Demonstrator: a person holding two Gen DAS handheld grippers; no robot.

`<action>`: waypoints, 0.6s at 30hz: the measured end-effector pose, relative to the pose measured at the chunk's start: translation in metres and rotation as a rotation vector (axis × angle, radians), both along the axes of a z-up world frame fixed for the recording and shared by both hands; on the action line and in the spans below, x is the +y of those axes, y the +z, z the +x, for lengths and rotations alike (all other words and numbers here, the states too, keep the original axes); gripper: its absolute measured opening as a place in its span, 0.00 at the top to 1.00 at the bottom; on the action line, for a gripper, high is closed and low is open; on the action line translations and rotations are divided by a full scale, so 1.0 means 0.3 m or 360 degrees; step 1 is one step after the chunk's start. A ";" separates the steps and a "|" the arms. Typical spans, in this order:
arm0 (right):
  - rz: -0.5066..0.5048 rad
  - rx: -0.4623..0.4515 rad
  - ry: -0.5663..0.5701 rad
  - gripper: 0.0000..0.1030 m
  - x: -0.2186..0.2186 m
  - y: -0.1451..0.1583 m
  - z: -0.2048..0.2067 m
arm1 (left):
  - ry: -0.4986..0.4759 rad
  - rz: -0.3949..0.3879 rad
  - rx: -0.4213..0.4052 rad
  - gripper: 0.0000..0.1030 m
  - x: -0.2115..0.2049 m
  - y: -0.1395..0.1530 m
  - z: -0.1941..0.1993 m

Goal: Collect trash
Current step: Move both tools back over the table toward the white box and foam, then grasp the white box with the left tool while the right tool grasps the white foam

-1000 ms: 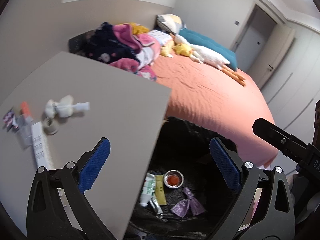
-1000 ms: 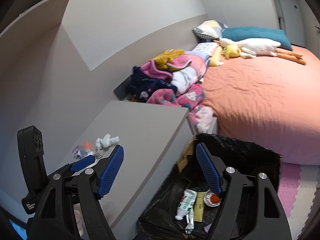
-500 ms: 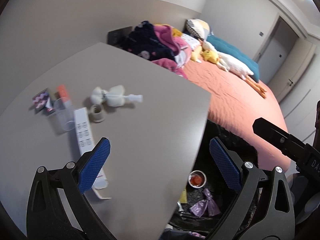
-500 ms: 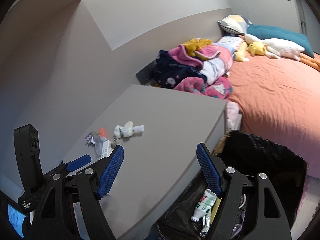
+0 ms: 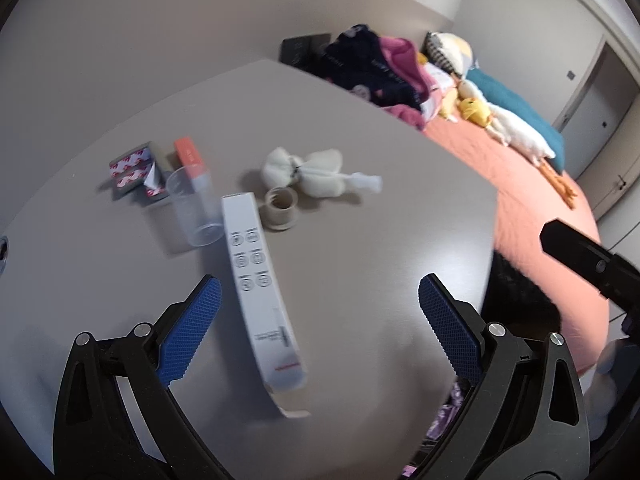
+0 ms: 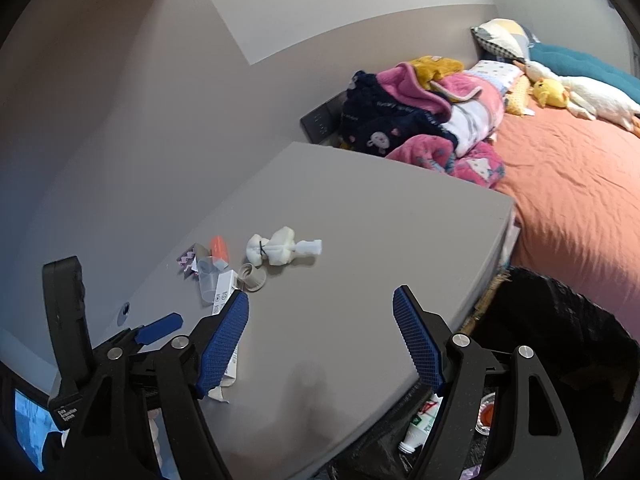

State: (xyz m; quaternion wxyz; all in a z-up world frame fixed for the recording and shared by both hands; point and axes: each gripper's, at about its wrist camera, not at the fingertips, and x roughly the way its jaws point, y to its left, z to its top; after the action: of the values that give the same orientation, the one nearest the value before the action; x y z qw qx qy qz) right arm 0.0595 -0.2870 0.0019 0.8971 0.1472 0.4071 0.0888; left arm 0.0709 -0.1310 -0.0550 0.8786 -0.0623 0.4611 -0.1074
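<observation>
Left wrist view: the left tongs (image 5: 316, 320) stood wide and empty above the grey bench (image 5: 380, 240), tilted down toward a long white carton (image 5: 258, 280) that lay flat between the blue pads, its near end reaching toward the bench edge. Beyond it sat a clear plastic cup (image 5: 196, 208) on its side, a tape core (image 5: 282, 208), a tied white bundle (image 5: 308, 170), an orange-capped box (image 5: 192, 158) and torn patterned wrappers (image 5: 134, 168). The carton looked the nearest pick; closing across its narrow width, not its length, would likely hold best, and a low, square approach should keep the cup from being knocked.

Right wrist view: the right tongs (image 6: 320, 340) were likewise wide and held nothing, hovering over bare bench nearer the bed (image 6: 568, 184). The black-lined trash bin (image 6: 552, 340) stood just beside the bench's corner, already holding a bottle (image 6: 416, 432) and a small red-stained dish (image 6: 486, 416). The scattered litter lay well apart from the bin, so each piece would probably need lifting clear of the bench edge before release.
</observation>
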 end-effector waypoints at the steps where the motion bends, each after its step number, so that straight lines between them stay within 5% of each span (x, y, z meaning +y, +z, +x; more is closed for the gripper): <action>1: 0.0002 0.0009 0.0009 0.26 0.010 -0.009 0.017 | 0.0006 0.0004 0.0010 0.08 0.007 -0.008 0.007; 6: 0.0004 0.0051 0.0046 0.26 0.056 -0.050 0.091 | 0.0032 0.0028 0.0070 0.13 0.044 -0.052 0.050; 18: -0.0053 0.0127 0.0141 0.26 0.165 -0.136 0.271 | 0.0000 -0.0036 0.0270 0.43 0.065 -0.160 0.135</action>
State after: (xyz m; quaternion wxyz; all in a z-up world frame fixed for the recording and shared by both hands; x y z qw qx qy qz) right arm 0.1407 -0.2376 -0.0390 0.8777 0.1174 0.4500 0.1155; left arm 0.1113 -0.1114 -0.1030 0.8356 -0.0811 0.5327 -0.1071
